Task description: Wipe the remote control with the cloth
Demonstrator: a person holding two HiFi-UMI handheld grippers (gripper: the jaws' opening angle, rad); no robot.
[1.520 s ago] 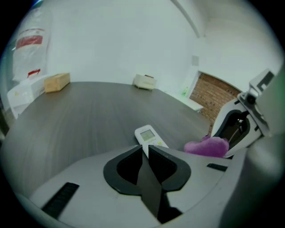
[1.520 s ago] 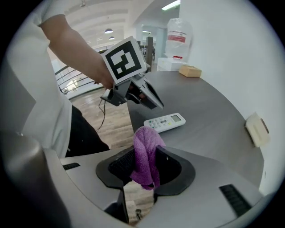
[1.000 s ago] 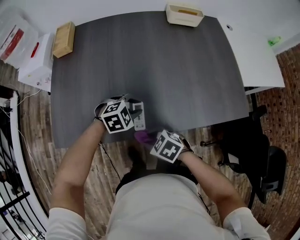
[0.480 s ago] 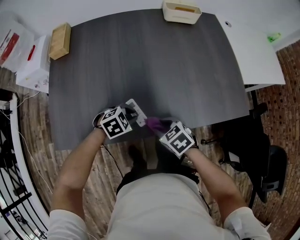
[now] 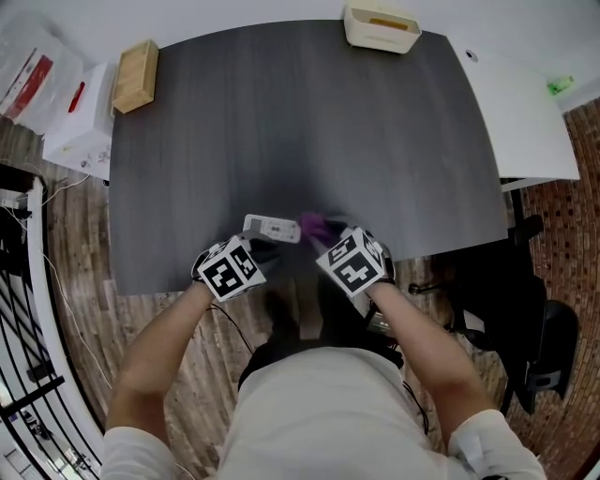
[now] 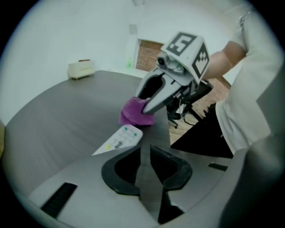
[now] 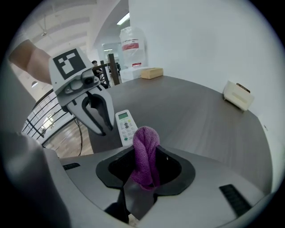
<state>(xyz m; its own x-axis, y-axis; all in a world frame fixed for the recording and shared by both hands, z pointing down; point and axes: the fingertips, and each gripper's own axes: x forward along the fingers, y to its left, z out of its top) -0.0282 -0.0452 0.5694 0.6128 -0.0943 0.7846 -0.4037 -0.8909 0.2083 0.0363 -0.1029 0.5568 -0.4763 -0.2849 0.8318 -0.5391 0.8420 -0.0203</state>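
Note:
The white remote control point(image 5: 272, 228) lies flat and crosswise on the dark table point(image 5: 309, 122), near its front edge. My left gripper point(image 5: 258, 251) sits just behind the remote's left part. Its jaws point(image 6: 145, 153) have just been closing and stand a narrow gap apart with only table between them; the remote point(image 6: 119, 140) lies ahead and to their left. My right gripper point(image 7: 144, 171) is shut on a bunched purple cloth point(image 7: 144, 151). The cloth point(image 5: 314, 226) hangs at the remote's right end, touching it or nearly so.
A wooden block point(image 5: 136, 75) lies at the table's far left corner and a beige box point(image 5: 382, 28) at its far edge. A white box point(image 5: 80, 122) stands off the left side. A white desk point(image 5: 520, 103) and a black chair point(image 5: 511, 281) are on the right.
The remote, earlier lengthwise at the left gripper, now lies crosswise on the table. The left gripper has drawn back toward the front edge. The right gripper brought the cloth from over the floor to the remote.

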